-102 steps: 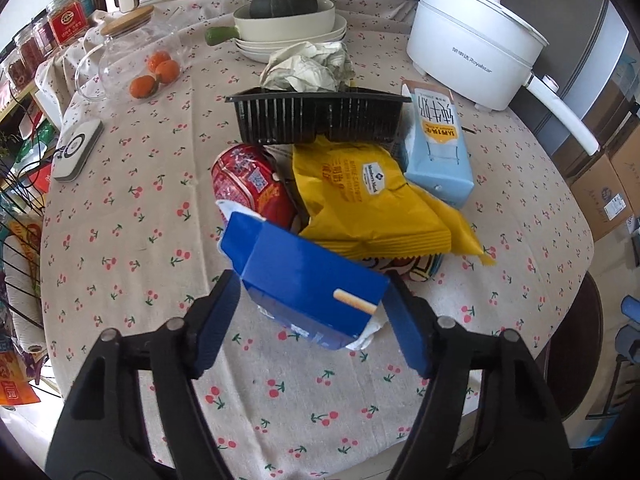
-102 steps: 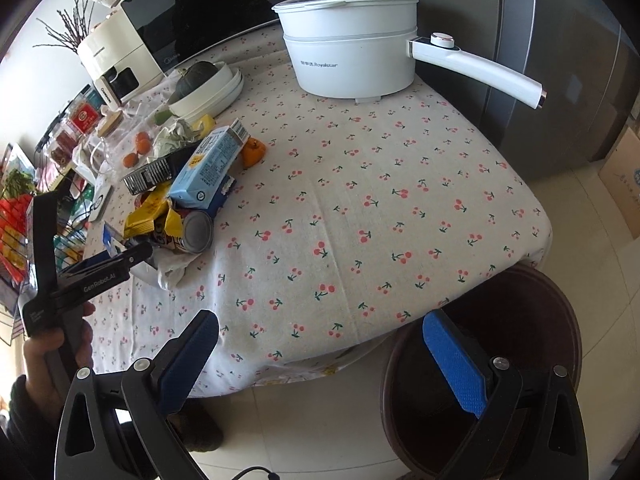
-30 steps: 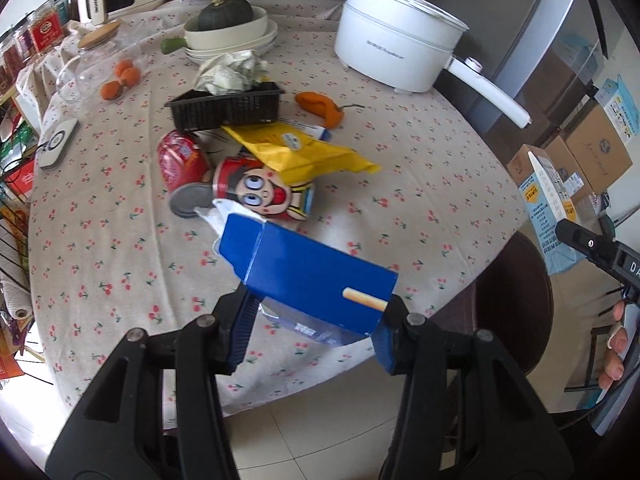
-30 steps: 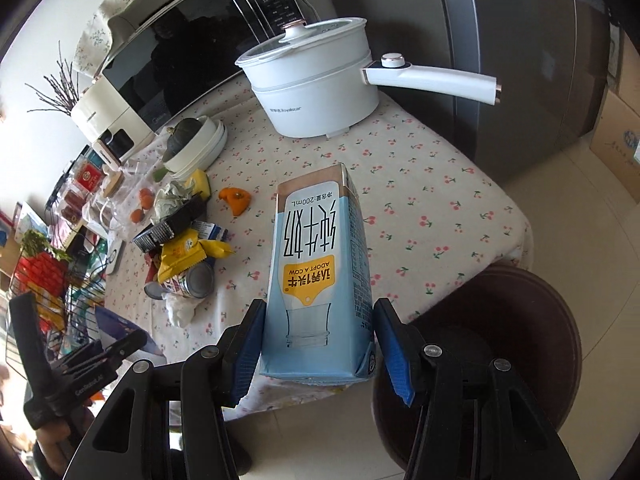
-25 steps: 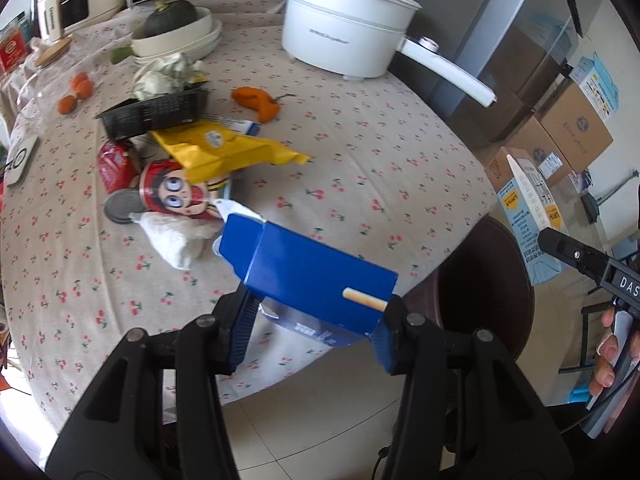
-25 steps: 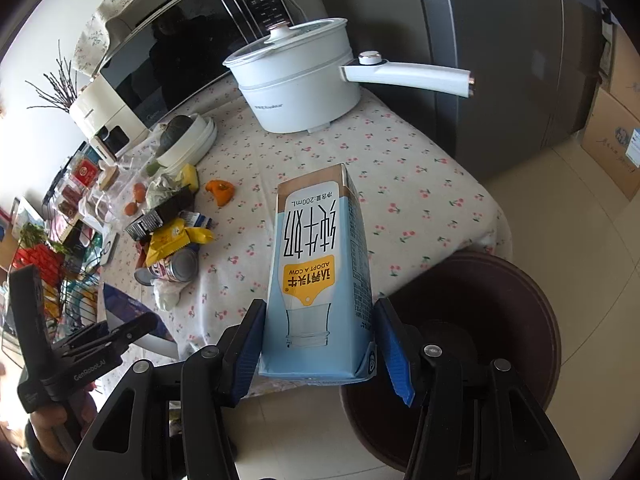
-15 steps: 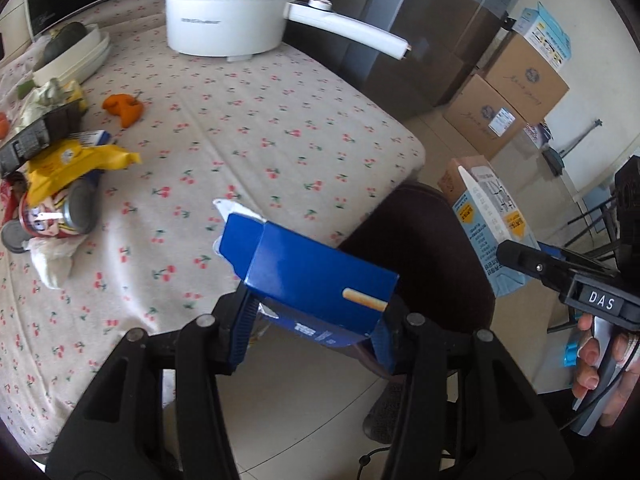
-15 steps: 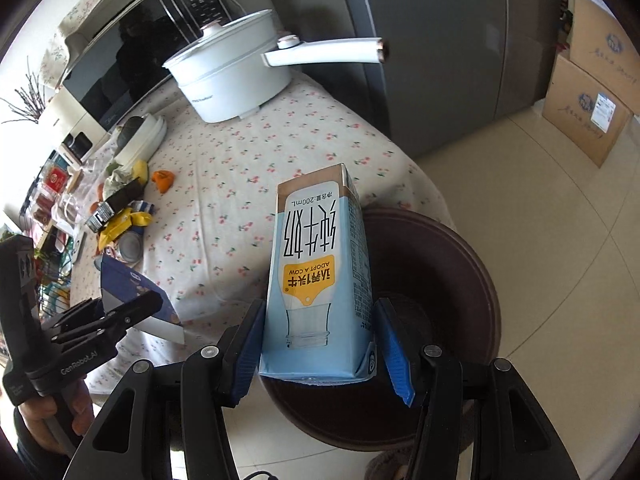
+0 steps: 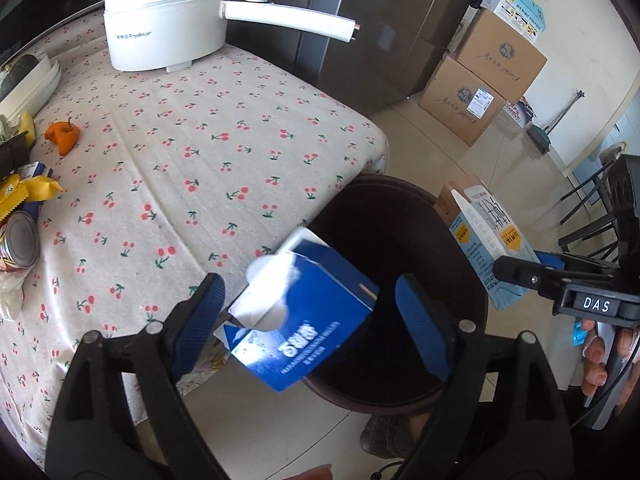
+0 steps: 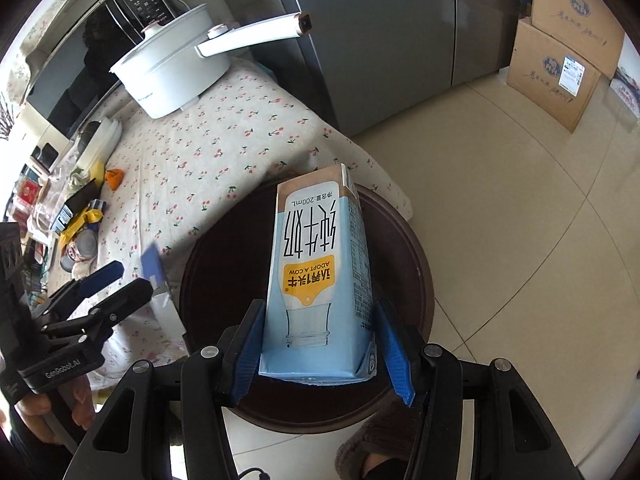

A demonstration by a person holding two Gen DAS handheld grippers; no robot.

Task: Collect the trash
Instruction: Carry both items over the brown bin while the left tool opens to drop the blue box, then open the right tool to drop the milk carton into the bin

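In the left wrist view a dark blue carton (image 9: 304,320) hangs blurred and tilted over the dark brown bin (image 9: 404,188) on the floor beside the table. My left gripper (image 9: 310,310) has its jaws opening, and there are gaps between the pads and the carton. Seen from the right wrist, a light blue milk carton (image 10: 320,280) is clamped between the blue pads of my right gripper (image 10: 318,328), above the bin (image 10: 416,248). The left gripper (image 10: 110,282) shows at that view's left edge, and the milk carton (image 9: 480,240) shows at the right of the left wrist view.
The cherry-print table (image 9: 192,140) carries a white pot (image 9: 168,28) with a long handle, an orange peel (image 9: 62,136), a yellow bag (image 9: 28,192) and a can (image 9: 18,240). Cardboard boxes (image 9: 480,80) and a grey fridge (image 10: 380,40) stand beyond the bin.
Both grippers swung from over the table to above the bin. The left jaws have spread and the blue carton has slipped free, tipping down. The right still clamps the milk carton.
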